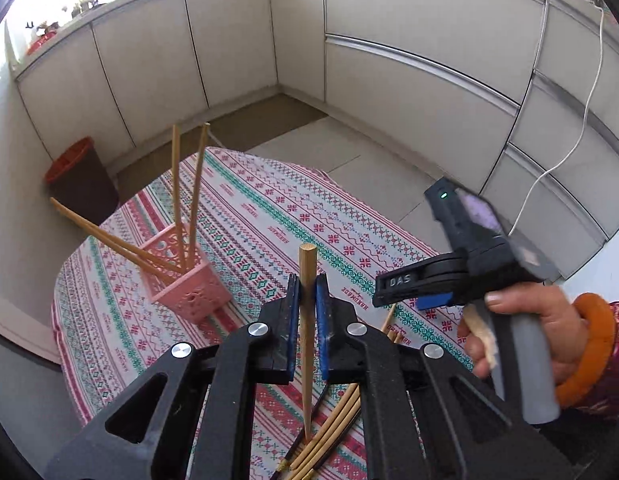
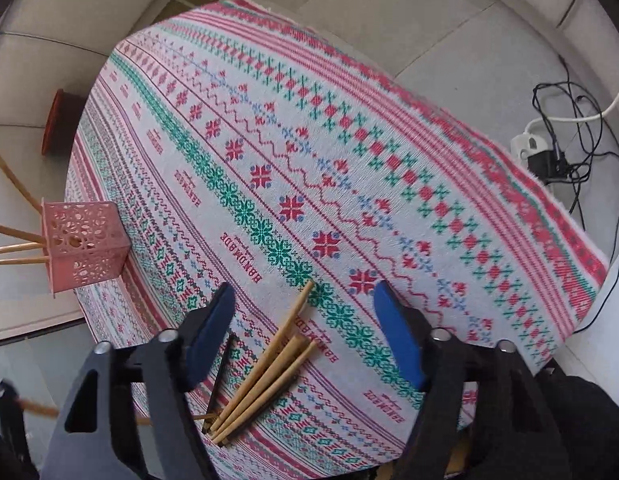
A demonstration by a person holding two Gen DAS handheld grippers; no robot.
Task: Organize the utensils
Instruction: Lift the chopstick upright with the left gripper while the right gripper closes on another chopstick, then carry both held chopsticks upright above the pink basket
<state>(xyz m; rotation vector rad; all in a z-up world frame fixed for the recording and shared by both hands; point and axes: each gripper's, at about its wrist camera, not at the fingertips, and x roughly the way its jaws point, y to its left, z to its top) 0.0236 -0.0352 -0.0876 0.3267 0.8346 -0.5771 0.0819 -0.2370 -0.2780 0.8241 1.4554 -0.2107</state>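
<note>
My left gripper (image 1: pixel 308 292) is shut on a bamboo chopstick (image 1: pixel 307 320) and holds it almost upright above the patterned tablecloth (image 1: pixel 269 216). A pink perforated holder (image 1: pixel 189 276) stands on the cloth ahead and to the left, with several chopsticks sticking out of it; it also shows in the right wrist view (image 2: pixel 85 246). My right gripper (image 2: pixel 305 324) is open above a loose pile of chopsticks (image 2: pixel 269 372) lying on the cloth. The right gripper also shows at the right of the left wrist view (image 1: pixel 405 294), and the pile shows below my left gripper (image 1: pixel 329 436).
White cabinets (image 1: pixel 389 80) ring the floor beyond the table. A brown bin with an orange rim (image 1: pixel 81 176) stands on the floor at left. A power strip with cables (image 2: pixel 545 152) lies on the floor at right. The table edge falls away on all sides.
</note>
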